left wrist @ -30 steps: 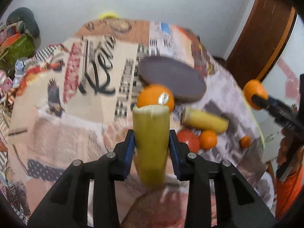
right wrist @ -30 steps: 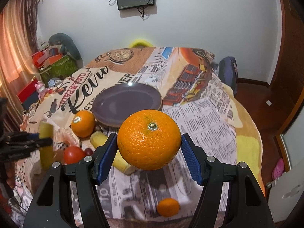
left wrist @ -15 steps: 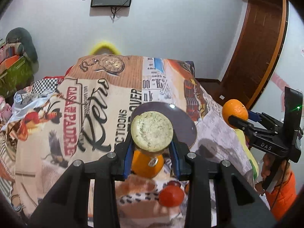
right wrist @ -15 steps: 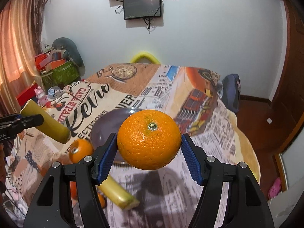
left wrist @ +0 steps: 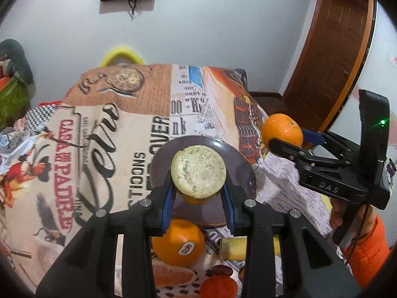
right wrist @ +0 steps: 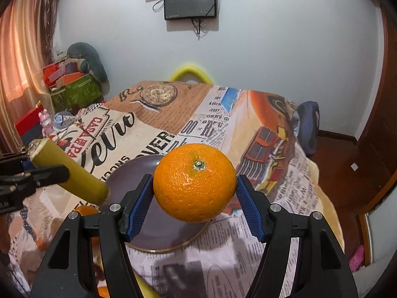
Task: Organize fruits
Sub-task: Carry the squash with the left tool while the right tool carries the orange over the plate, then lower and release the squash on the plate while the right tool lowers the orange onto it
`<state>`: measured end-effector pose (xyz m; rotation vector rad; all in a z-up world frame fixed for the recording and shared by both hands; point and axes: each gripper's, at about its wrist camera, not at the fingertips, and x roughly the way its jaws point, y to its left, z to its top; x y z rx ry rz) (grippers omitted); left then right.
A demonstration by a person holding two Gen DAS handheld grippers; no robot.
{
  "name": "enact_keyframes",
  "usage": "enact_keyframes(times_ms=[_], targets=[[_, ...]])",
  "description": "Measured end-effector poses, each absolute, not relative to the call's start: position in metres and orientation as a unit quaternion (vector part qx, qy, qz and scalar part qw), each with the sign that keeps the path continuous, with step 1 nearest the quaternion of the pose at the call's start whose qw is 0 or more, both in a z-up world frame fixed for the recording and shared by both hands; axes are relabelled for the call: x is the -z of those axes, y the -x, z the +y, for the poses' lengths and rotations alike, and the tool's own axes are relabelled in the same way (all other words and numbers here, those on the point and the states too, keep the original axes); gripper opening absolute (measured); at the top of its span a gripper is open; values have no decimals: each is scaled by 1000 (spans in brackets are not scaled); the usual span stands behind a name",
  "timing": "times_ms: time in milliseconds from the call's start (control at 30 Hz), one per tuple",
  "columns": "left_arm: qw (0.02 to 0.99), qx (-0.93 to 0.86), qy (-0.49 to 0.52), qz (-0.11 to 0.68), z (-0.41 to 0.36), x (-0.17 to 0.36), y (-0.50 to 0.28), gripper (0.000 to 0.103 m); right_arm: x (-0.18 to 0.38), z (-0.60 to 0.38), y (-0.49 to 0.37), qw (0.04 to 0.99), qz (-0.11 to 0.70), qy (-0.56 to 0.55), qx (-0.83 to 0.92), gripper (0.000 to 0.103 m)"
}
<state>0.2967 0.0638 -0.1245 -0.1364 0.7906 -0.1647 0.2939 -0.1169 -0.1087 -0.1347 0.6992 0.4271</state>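
Note:
My left gripper (left wrist: 198, 198) is shut on a yellow banana piece (left wrist: 198, 173), whose cut end faces the camera, hanging over the near part of a dark purple plate (left wrist: 238, 164). My right gripper (right wrist: 194, 198) is shut on a large orange (right wrist: 194, 182) above the plate's (right wrist: 131, 173) right side. In the left wrist view the right gripper (left wrist: 285, 139) and its orange (left wrist: 282, 134) hover just right of the plate. The banana piece (right wrist: 67, 171) shows at the left of the right wrist view.
On the printed tablecloth below the plate lie an orange with a sticker (left wrist: 178, 245), another banana piece (left wrist: 233, 248) and a tomato (left wrist: 218, 286). A yellow chair back (left wrist: 121, 55) stands beyond the table. A wooden door (left wrist: 330, 57) is at right, and boxes (right wrist: 72, 87) at left.
Both grippers have moved up and forward, from over the loose fruit to over the plate. The banana piece has tipped from upright to end-on. Both grips are unchanged.

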Motion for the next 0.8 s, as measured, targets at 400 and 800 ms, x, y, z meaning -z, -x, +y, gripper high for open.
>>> enact_keyframes(times_ms=[400, 800], targets=[[898, 83, 65, 427, 55, 159, -347, 34, 149, -100, -336, 885, 400, 89, -222, 64], [905, 56, 40, 419, 61, 172, -374, 38, 179, -84, -359, 865, 428, 130, -228, 64]])
